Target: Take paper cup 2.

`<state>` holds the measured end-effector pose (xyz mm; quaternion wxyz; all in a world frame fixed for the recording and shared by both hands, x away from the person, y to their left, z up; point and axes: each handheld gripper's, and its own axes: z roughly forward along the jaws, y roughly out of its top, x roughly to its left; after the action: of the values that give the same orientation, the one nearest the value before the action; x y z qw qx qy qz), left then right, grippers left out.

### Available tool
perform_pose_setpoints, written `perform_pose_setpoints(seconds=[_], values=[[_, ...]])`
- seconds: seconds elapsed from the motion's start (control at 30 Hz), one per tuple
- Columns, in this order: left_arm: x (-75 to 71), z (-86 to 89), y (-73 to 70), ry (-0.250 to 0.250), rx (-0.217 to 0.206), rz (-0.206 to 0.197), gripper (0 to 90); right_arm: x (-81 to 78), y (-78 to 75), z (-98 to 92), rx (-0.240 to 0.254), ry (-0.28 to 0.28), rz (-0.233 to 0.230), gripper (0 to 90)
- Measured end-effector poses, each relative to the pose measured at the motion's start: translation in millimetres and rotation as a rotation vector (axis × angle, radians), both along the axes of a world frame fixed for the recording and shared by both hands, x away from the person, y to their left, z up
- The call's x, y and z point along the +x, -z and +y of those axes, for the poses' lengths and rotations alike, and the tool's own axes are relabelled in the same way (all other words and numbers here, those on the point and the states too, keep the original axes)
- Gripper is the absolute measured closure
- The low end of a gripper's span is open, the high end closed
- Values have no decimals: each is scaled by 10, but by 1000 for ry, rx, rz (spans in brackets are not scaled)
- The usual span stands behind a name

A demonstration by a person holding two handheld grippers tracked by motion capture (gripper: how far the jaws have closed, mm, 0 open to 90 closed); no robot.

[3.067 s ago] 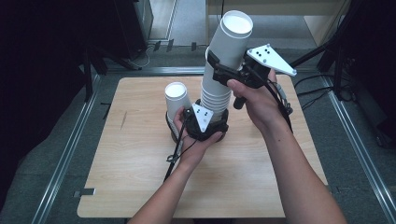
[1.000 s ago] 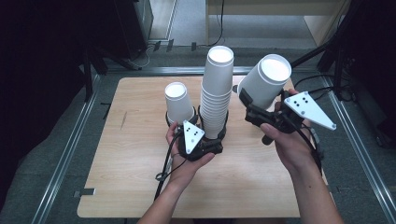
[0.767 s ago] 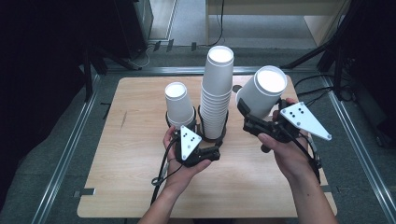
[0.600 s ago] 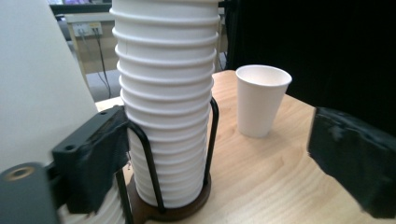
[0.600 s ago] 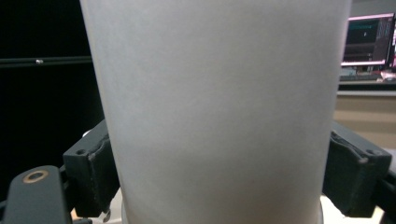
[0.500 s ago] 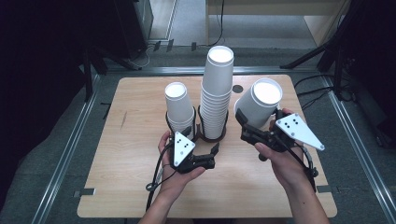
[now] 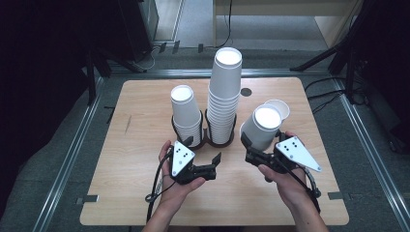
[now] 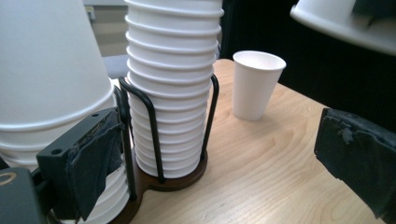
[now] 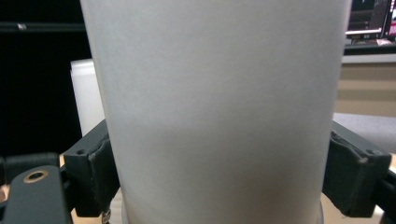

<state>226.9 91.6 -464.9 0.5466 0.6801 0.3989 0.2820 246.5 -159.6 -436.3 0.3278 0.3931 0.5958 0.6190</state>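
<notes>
Right fingers [image 7: 252, 145] pinch an upside-down cup [image 7: 261, 126] low over the surface [image 7: 145, 111] | left fingers [image 7: 215, 162] spread, empty, stack [image 7: 224, 96] just ahead | upright cup [image 7: 279, 107] beyond already placed; held cup not yet down

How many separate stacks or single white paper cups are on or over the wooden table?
4: a short inverted white paper cup stack in the left holder ring, a tall stack in the right ring, an upright single cup behind, and one cup clamped in the right gripper.
</notes>
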Motion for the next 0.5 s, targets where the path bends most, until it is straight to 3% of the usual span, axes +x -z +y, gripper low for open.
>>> perform_pose_setpoints(seconds=[0.17, 0.43, 0.5], values=[[-36, 14, 41, 25, 29, 12, 15, -52, 209, -31, -35, 3, 31, 129], [-35, 43, 88, 52, 14, 39, 15, -48, 379, -77, -108, 32, 37, 130], [-37, 39, 87, 65, 4, 50, 15, -35, 425, -46, -151, 38, 24, 130]])
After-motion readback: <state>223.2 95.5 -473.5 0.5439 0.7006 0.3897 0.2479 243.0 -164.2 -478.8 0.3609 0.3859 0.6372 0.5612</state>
